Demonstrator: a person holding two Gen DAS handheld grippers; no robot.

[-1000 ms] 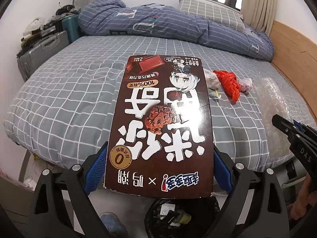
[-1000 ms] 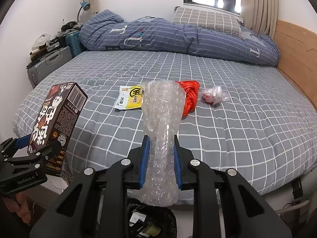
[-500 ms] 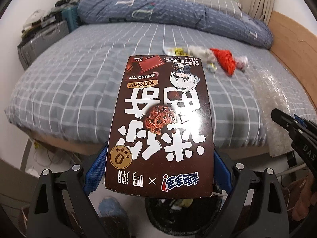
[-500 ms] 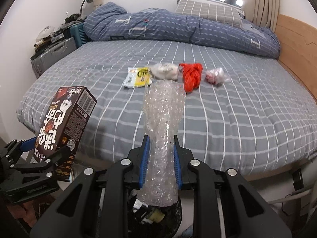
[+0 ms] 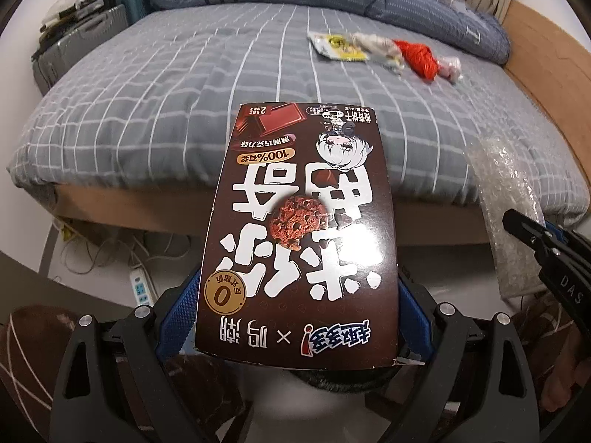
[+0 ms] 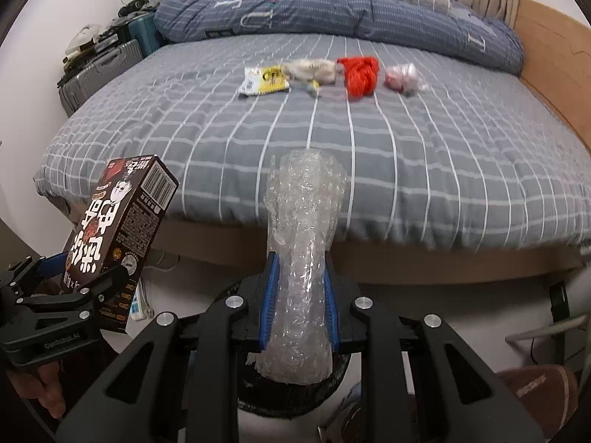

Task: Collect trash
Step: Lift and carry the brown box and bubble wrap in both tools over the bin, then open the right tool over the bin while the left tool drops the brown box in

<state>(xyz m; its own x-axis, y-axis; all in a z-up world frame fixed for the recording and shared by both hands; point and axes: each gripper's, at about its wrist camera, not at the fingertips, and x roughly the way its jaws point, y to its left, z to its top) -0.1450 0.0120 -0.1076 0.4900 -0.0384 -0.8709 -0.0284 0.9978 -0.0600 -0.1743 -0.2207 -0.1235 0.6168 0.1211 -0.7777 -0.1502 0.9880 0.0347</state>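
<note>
My left gripper (image 5: 299, 295) is shut on a brown cookie box (image 5: 299, 229), pinched at its lower sides. In the right wrist view the same box (image 6: 122, 221) and left gripper (image 6: 85, 277) hang at the lower left, off the bed. The right gripper (image 6: 299, 295) is shut on a roll of clear bubble wrap (image 6: 301, 258), which shows again as bubble wrap (image 5: 506, 199) in the left wrist view. A black trash bin (image 6: 280, 402) sits on the floor beneath both, mostly hidden. On the bed (image 6: 369, 166) lie a yellow packet (image 6: 264, 79), a crumpled wrapper (image 6: 314, 70), a red bag (image 6: 360, 74) and a small pink bag (image 6: 402, 75).
Suitcases (image 6: 99, 70) stand against the wall to the left of the bed. A power strip (image 5: 139, 289) and cables lie on the floor by the bed's foot. A wooden board (image 6: 546, 62) lines the bed's right side. A brown slipper (image 6: 535, 387) is at the lower right.
Both grippers have drawn back from the bed and sunk, tilting further down. The bed's edge and floor now show, and the bin lies under the held items. Both grips are unchanged.
</note>
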